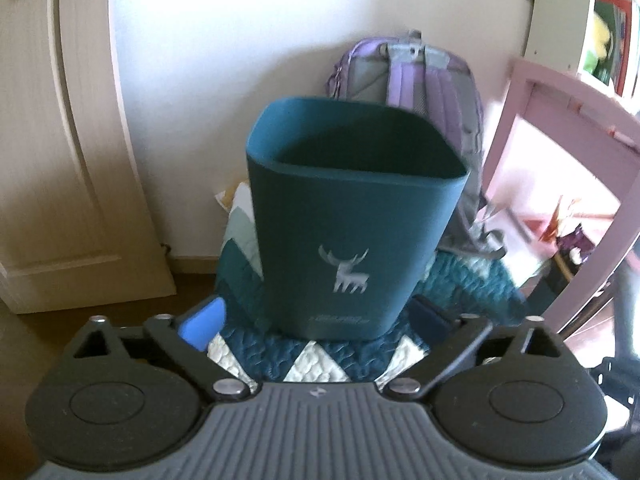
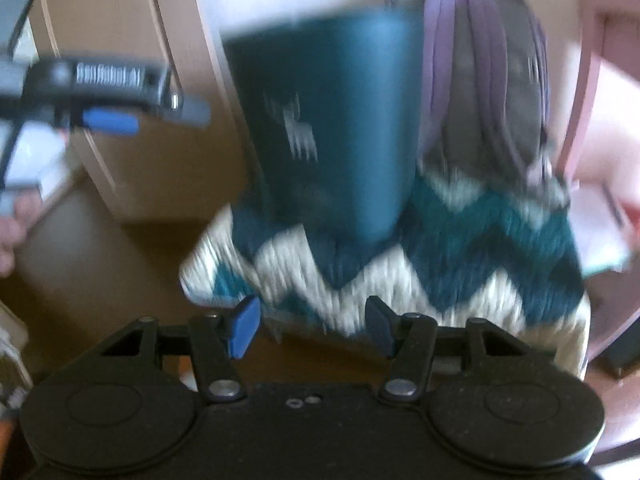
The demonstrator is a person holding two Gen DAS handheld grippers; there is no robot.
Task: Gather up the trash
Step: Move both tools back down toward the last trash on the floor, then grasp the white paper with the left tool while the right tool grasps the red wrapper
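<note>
A dark teal waste bin [image 1: 352, 216] with a white deer mark stands upright on a teal-and-white zigzag rug [image 1: 316, 364]; from here its inside looks dark and empty. My left gripper [image 1: 316, 320] is open wide low in front of the bin. Its fingertips flank the bin's base without touching it. The right wrist view is blurred. My right gripper [image 2: 312, 326] is open over the rug's near edge [image 2: 360, 296] with nothing between its fingers, and the bin [image 2: 332, 120] stands beyond it. The left gripper's blue pad [image 2: 112, 122] shows at upper left.
A purple backpack [image 1: 424, 76] leans on the wall behind the bin. A cream door [image 1: 60, 160] is to the left and a pink furniture frame [image 1: 560, 92] to the right. Colourful paper bits [image 1: 560, 220] lie under the frame. A person's hand [image 2: 8, 236] shows at left.
</note>
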